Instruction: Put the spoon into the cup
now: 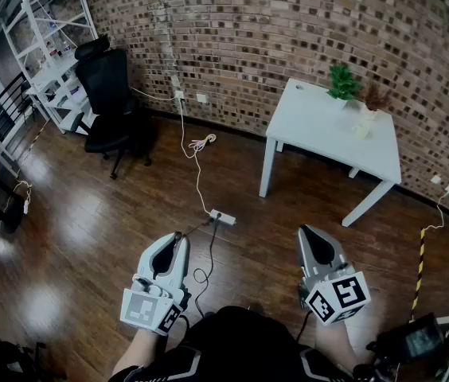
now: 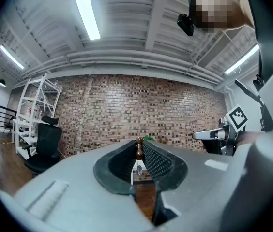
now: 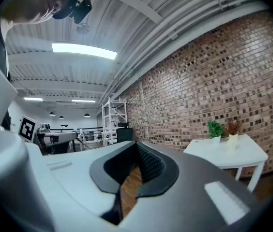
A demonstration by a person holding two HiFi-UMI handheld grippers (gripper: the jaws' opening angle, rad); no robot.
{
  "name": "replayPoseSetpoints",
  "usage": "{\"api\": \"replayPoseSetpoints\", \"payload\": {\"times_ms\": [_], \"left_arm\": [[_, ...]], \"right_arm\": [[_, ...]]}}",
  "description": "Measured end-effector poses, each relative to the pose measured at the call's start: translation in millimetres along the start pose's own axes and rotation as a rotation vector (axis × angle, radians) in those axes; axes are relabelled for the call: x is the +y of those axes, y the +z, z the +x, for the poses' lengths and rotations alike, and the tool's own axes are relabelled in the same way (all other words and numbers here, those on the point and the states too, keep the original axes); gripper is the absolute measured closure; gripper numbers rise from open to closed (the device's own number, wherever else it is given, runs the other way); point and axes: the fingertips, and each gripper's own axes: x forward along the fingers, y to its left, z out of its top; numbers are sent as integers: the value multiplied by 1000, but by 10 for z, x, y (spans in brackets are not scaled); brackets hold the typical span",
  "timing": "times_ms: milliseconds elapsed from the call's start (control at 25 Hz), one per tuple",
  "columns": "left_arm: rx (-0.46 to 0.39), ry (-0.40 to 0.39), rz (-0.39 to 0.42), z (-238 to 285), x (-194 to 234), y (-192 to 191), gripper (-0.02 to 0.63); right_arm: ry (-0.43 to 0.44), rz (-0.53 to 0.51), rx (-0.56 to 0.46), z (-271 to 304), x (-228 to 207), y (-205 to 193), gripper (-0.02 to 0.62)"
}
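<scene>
Left gripper [image 2: 140, 145] clenched on the spoon [image 2: 139, 152] by its brown handle tip, right gripper [image 3: 136, 148] closed empty, cup [image 1: 360, 131], if I read it right, at 1 o'clock on distant bench [image 1: 312, 126]: thin pinch may let spoon swing or drop en route.

spoon [image 2: 139, 149]: small, with a brown, turned, bead-like end on a very thin stem; a pale oval bowl showed at the lower end.
spoon pose: upright, brown end up, bowl hanging below.
spoon place: pinched between the jaw tips of the left gripper [image 1: 178, 239], whose pads were closed on its upper part; it was in the air, well apart from the cup.
spoon in the head view: too small to make out.
cup [image 1: 360, 131]: small, pale, standing upright; its inside could not be seen.
cup place: on the white table [image 1: 320, 126] by the brick wall, toward the table's right half.
</scene>
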Motion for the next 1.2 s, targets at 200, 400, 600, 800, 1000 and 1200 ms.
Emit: {"api": "replayPoseSetpoints", "payload": {"times_ms": [200,400,600,800,1000,1200], "left_arm": [[-5,-31,8,272,-359,74,571],[0,-48,19,579,-637,114,571],[9,-52,21,809,-856,169,571],[39,-94,20,1039,-864,60,571],[28,-169,-19,1451,-703,-87,571],[-10,-228,-65,1925,-477,-153,571]], "right_arm": [[-11,0,-1,-152,-339,82,589],[-31,16,-15,-284,-706,131,589],[-22,17,-5,-355,-1006,186,589],[-70,48,-12,-256,-1224,71,589],[-136,38,-10,42,-1427,98,589],[-195,-13,1,341,-1585,194,589]]}}
